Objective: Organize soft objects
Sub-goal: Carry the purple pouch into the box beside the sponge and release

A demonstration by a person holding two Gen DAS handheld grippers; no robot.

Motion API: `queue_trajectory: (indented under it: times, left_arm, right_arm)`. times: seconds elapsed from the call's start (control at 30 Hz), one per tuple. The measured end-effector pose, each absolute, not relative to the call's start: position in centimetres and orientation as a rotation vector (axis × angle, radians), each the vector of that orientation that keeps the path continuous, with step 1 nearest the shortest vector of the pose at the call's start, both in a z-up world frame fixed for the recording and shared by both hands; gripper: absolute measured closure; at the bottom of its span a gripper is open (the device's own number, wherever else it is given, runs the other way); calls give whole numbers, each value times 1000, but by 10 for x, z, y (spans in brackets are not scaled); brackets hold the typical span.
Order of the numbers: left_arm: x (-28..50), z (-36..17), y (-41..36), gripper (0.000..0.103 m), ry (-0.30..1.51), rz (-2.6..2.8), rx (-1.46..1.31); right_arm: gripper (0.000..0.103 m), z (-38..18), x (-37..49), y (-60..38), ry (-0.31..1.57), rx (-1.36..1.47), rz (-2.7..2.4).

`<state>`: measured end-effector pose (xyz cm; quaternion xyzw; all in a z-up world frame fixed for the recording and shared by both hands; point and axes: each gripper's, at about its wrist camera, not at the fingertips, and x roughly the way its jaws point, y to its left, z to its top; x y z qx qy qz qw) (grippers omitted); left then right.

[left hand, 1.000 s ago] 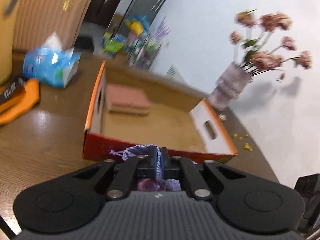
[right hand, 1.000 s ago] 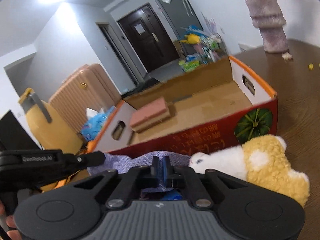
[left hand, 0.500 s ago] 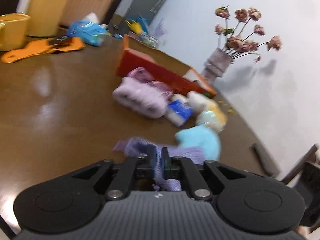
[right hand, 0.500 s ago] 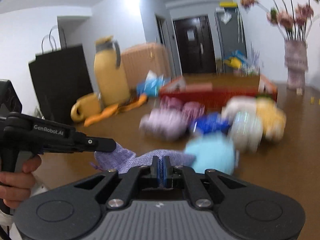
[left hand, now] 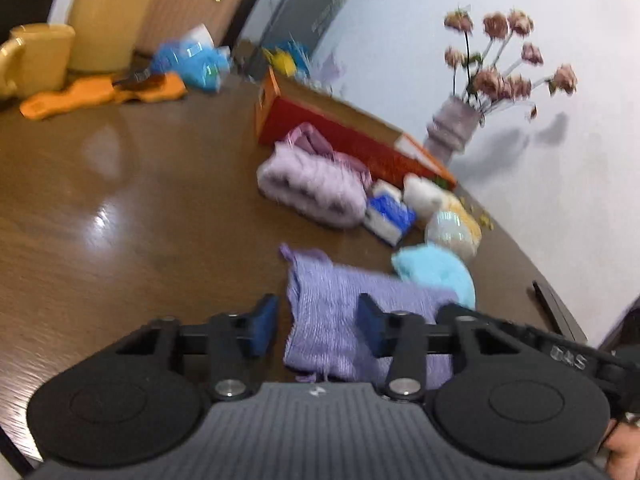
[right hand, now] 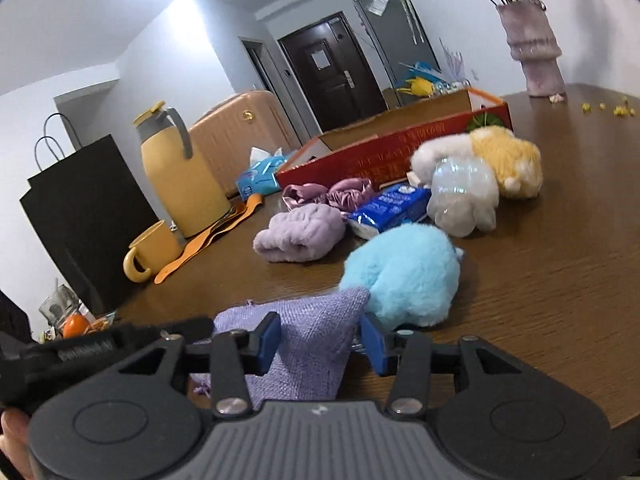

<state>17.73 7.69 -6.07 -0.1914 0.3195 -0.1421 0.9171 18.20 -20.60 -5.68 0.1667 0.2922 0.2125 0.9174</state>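
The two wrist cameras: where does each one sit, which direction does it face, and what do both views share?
Left wrist: sits on the left claw, faces the red box and vase; the right claw reaches in at the right edge.
Right wrist: sits on the right claw, faces the yellow jug and door; the left claw reaches in at the left edge.
Shared: purple cloth between opening jaws, blue plush.

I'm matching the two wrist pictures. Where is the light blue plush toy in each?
Left wrist: the light blue plush toy sits right of centre, beyond the purple cloth bag.
Right wrist: the plush sits mid-frame, just beyond the bag.
Shared landmark: the red cardboard box behind the pile.
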Motion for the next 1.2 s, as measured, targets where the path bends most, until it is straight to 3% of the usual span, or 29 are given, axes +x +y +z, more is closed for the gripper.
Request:
queue_trajectory:
  times: [0.03, 0.1, 0.2, 0.3, 0.57, 0.83, 1.0, 1.2]
  left_arm:
    - [177, -62, 76, 73, 660, -295, -392]
    - [176, -63, 75, 85, 668, -297, -381]
    - [173, -64, 75, 96, 684, -308, -390]
    - [168, -54, 72, 99, 658, -342, -389]
    - [190, 15, 57, 99, 499, -458, -350]
    - [321, 95, -9, 99, 414, -496, -177]
    - [452, 94, -53, 99, 538, -481, -177]
    - [574, 40, -91, 99, 691, -390, -165]
  right_arm:
    - [64, -60, 184, -206, 608, 353, 432]
    - [84, -64, 185, -206, 603, 389, 455]
    - [91, -61, 181, -202, 584, 353, 469]
    - [98, -55, 175, -196, 563, 280, 471]
    - [99, -8, 192, -216, 462, 289, 542]
    - [99, 77, 301, -255, 358, 220, 533]
    - [99, 96, 423, -267, 459, 137, 466]
    - [99, 64, 557, -272, 622, 68, 335]
